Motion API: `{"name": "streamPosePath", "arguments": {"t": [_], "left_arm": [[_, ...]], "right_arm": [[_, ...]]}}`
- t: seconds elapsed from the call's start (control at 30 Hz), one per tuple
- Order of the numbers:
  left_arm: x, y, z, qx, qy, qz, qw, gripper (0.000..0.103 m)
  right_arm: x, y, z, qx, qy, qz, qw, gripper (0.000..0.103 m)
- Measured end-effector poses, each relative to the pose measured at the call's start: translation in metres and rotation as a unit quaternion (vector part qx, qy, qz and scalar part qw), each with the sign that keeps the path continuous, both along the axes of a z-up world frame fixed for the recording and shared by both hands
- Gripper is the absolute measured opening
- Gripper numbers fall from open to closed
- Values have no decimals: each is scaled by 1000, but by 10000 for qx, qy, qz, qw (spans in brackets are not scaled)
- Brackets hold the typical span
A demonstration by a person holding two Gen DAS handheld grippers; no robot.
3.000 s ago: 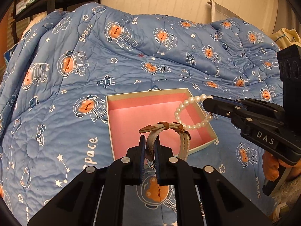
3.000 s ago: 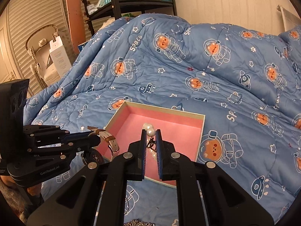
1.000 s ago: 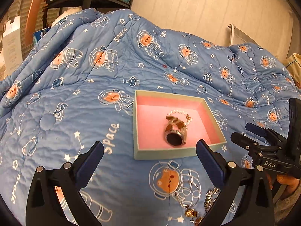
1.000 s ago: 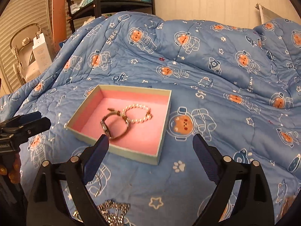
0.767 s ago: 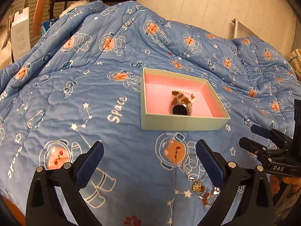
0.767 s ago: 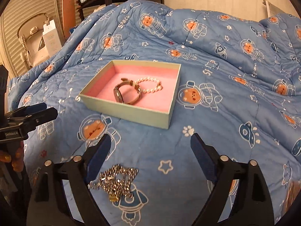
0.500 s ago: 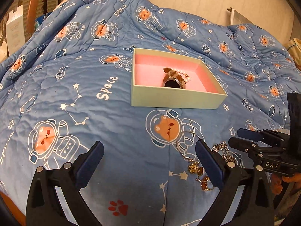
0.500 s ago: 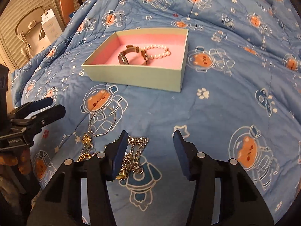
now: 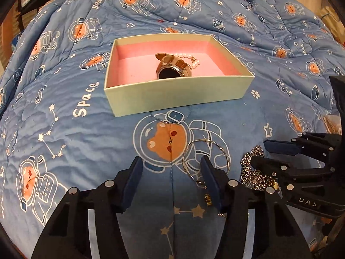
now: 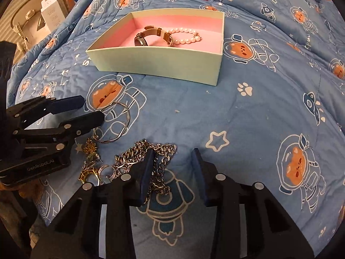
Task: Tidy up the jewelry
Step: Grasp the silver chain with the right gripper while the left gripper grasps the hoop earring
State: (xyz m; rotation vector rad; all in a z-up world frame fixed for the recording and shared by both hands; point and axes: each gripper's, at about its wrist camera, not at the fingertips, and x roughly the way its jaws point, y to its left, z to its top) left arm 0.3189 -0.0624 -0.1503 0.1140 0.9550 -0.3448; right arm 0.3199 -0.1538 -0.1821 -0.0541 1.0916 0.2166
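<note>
Loose pile on the quilt: silver chain, thin wire hoop, gold charms and rings. Right gripper is half-spread, jaws just been closing; the chain lies at its left pad and partly between the jaws, not pinched yet that I can see. Left gripper is half-spread too, jaws just been closing; the hoop sits at its right pad, nothing clamped.

Box is ahead of both claws, well apart from the pile; watch and pearl bracelet are already on its pink floor.

Doing it well, my read: centre each claw over its piece before shutting. The chain is bunched, so pinch a thick clump, not one link. The hoop is thin and flat, so get one pad tip under the wire or it will likely slip. The claws are near each other over the pile, so keep them from knocking.

Room: open quilt between pile and box. The near wall stands upright, so lift above its rim before going forward. Free floor is left of the watch.
</note>
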Motion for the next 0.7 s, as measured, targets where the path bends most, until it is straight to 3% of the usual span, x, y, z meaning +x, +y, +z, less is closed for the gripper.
{"name": "streamPosePath", "arguments": {"t": [0.17, 0.33, 0.47, 0.7], "left_arm": [[9, -16, -6, 315, 35, -193, 9993, 46], [11, -31, -7, 478, -12, -391, 9981, 35], [13, -24, -5, 204, 23, -275, 9994, 7], [5, -16, 0, -122, 5, -158, 9998, 3]], "right_arm": [[1, 3, -1, 1, -35, -10, 10000, 26], [0, 1, -2, 50, -166, -79, 9998, 13], [-1, -6, -2, 284, -237, -159, 9992, 8], [-12, -15, 10, 623, -572, -63, 9964, 7]]}}
